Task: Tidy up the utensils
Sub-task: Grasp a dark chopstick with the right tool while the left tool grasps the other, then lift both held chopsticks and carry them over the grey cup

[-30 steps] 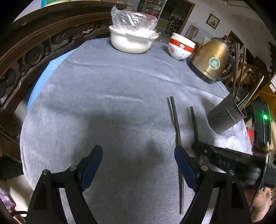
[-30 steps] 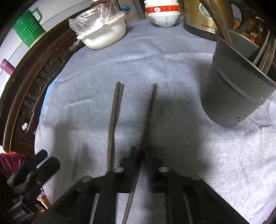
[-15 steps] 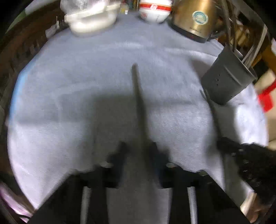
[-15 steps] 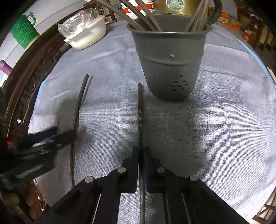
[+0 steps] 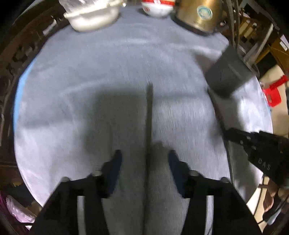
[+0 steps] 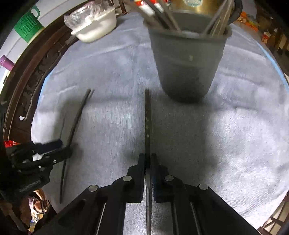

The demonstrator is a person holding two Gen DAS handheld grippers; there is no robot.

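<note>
step: chopstick pickup | right gripper [image 6: 148, 159] jaws clamped on chopstick [image 6: 147, 117], holder [image 6: 187, 59] just ahead | left gripper [image 5: 144, 160] jaws just reopened, second chopstick [image 5: 149, 117] loose between | next: lift, tip in

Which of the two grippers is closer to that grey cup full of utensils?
Right. The right gripper, clamping a chopstick, points at the grey cup; the left gripper straddles another chopstick, farther off.

Two loose chopsticks [image 6: 75, 126] [image 6: 147, 124], one grey utensil holder [image 6: 187, 61], one brass kettle [image 5: 198, 14], one white basin [image 6: 95, 27], one green cup [image 6: 27, 23]
</note>
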